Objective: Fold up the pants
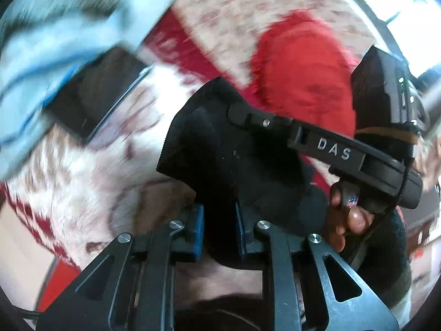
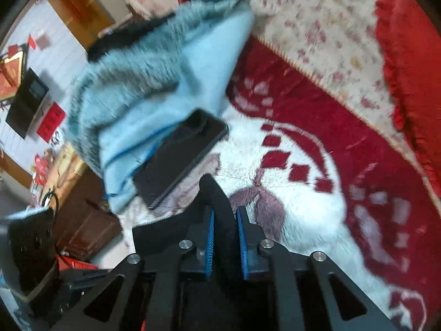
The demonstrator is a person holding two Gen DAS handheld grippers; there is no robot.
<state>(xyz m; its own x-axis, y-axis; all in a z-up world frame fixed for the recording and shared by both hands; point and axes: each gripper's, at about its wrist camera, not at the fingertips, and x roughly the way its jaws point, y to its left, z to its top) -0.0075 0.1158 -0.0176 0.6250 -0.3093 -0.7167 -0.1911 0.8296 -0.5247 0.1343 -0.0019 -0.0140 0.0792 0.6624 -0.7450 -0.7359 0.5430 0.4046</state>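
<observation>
Left wrist view: the left gripper (image 1: 219,230) is pinched on a fold of the black pants (image 1: 220,149), the dark cloth being held between the blue pads (image 1: 197,226) and lifted off the bed. In the same view the right gripper (image 1: 366,162) is seen just beside it, carried in a bare hand (image 1: 344,220), with the black cloth stretched between the two tools. From the right wrist camera the right gripper (image 2: 224,237) is likewise shown clamped on a ridge of the pants, a narrow band of black fabric being squeezed between its pads.

Below the raised garment a red and white blanket (image 2: 303,193) is spread, and a dark flat phone-like slab (image 2: 179,162) is lying on it, partly touched by a pale blue fleece (image 2: 154,91). A floral sheet (image 2: 317,27) and a red cushion (image 1: 308,63) are set further out.

Several risks may be judged. Only thin ridges of cloth are gripped, so a corner could be lost if the pants are pulled taut or swung quickly; the heavy blur suggests fast motion. If the garment is laid down where it hangs, the slab could be covered or dragged, and the fold would be made lumpy. The fleece could also be caught under the hem.
</observation>
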